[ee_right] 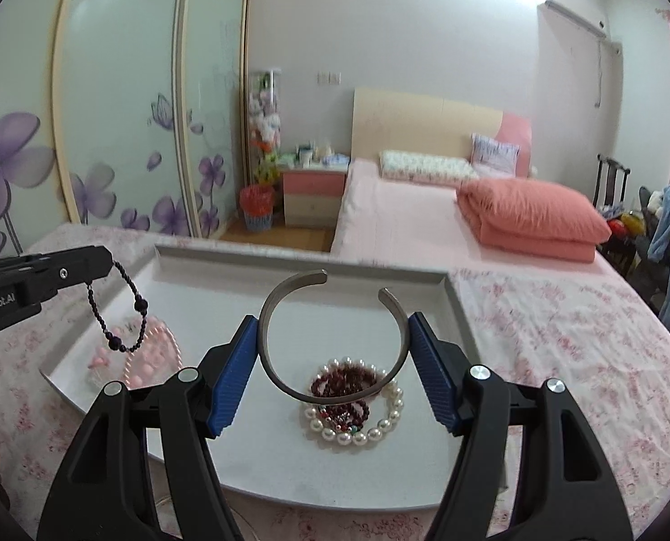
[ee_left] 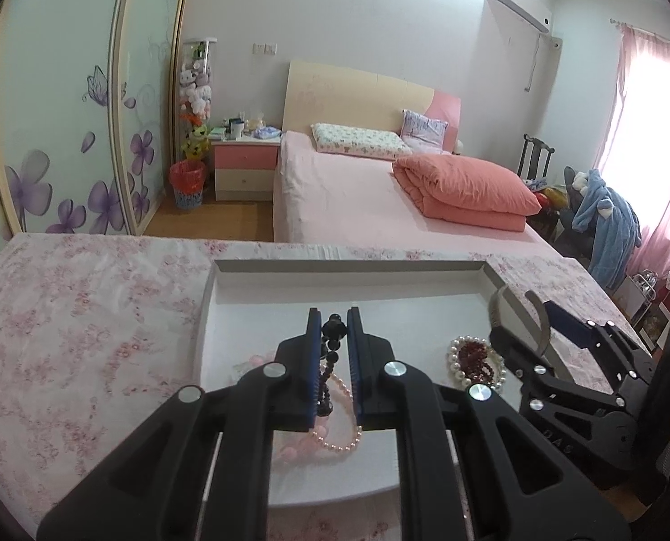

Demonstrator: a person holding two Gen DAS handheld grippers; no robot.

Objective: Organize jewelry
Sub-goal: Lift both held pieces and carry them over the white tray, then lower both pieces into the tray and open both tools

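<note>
Left fingers (ee_left: 332,324) pinching black bead bracelet (ee_right: 123,311); right fingers (ee_right: 334,338) clamping silver cuff (ee_right: 290,387).

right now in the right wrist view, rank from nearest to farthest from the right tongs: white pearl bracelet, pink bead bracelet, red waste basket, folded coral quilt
1. White pearl bracelet: in the tray, just below the right tongs.
2. Pink bead bracelet: in the tray's left part.
3. Folded coral quilt: on the bed, beyond the tray to the right.
4. Red waste basket: on the floor by the nightstand, far left.
</note>
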